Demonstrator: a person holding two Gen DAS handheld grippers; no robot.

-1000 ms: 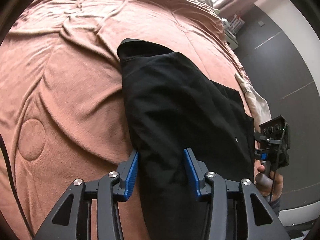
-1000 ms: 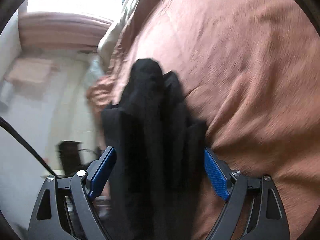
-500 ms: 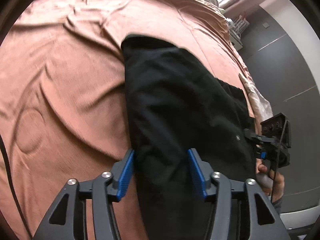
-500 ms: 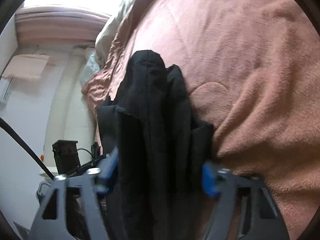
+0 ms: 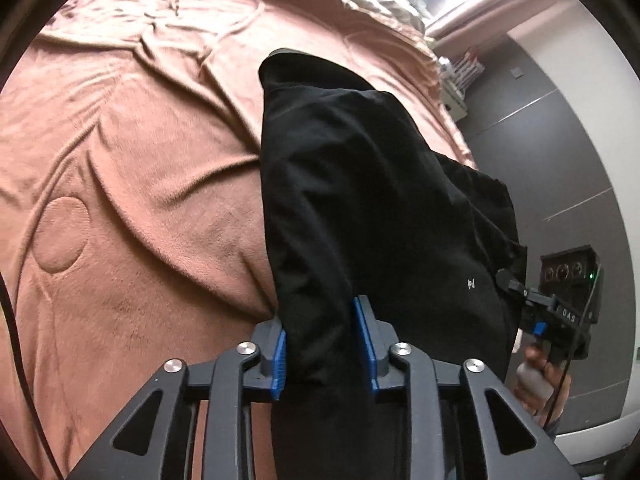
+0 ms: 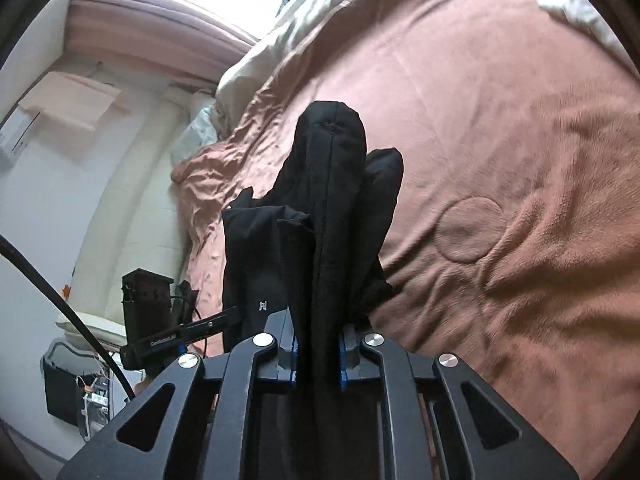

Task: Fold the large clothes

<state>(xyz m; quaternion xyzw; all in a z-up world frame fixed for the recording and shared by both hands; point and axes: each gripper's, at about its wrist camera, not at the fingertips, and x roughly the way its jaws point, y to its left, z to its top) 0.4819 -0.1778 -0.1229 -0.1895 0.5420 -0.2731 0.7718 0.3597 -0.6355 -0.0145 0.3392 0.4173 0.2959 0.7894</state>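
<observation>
A large black garment (image 5: 372, 184) lies folded lengthwise on a brown blanket-covered bed (image 5: 132, 168). My left gripper (image 5: 324, 344) is shut on the garment's near left edge, cloth bunched between its blue pads. In the right wrist view the same black garment (image 6: 332, 208) runs away from me, and my right gripper (image 6: 318, 356) is shut tight on its near end. The right gripper also shows at the right edge of the left wrist view (image 5: 560, 312), at the garment's other corner. The left gripper shows at the left of the right wrist view (image 6: 160, 320).
The brown blanket (image 6: 500, 140) is wrinkled and has round quilted marks (image 6: 468, 230). Beige bedding (image 6: 256, 64) lies at the bed's far end. A grey wall (image 5: 560, 140) stands beyond the bed edge. A black bin (image 6: 66, 388) sits on the floor at the left.
Both grippers have closed on the black garment's near edge; a second ago both were open around it. The cloth is now bunched and pulled up slightly.
</observation>
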